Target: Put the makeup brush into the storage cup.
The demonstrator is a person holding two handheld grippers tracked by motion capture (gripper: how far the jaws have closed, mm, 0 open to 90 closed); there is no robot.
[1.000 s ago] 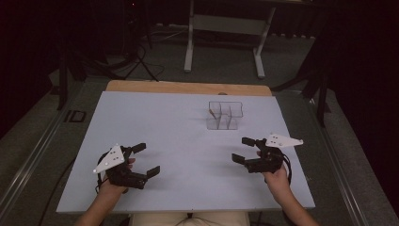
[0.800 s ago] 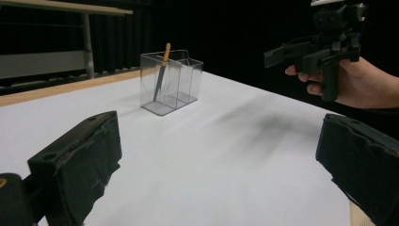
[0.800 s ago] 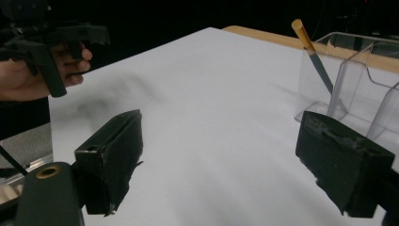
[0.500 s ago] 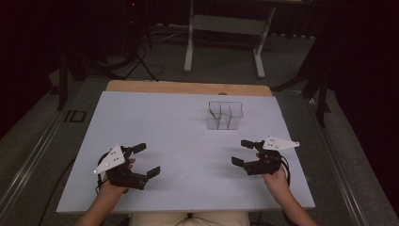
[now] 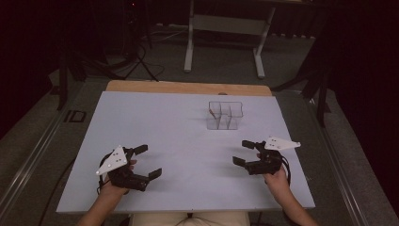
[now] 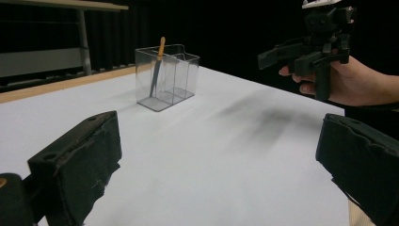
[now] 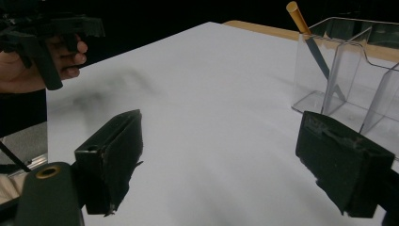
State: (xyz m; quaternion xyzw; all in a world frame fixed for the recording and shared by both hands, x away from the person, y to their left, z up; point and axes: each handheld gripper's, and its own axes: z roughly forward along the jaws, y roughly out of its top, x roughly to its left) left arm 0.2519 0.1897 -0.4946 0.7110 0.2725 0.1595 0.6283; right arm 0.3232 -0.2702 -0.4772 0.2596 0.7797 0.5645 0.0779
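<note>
A clear plastic organizer (image 5: 225, 115) with several compartments stands on the white table (image 5: 179, 122), right of centre toward the back. A slim tool (image 6: 157, 66) with an orange handle leans in its left end compartment, grey blade down. My left gripper (image 5: 150, 161) hovers open near the front left, its jaws (image 6: 219, 165) wide apart with nothing between them. My right gripper (image 5: 241, 152) is open at the front right, a short way in front of the organizer (image 7: 348, 70), jaws empty.
A wooden strip (image 5: 188, 87) runs along the table's far edge. Beyond it stand a metal frame (image 5: 226, 28) and cables on the dark floor. Each gripper view shows the other hand holding its gripper (image 6: 301, 49) across the table.
My right gripper has drifted slightly left and toward the near edge. The left gripper and the organizer have stayed put.
</note>
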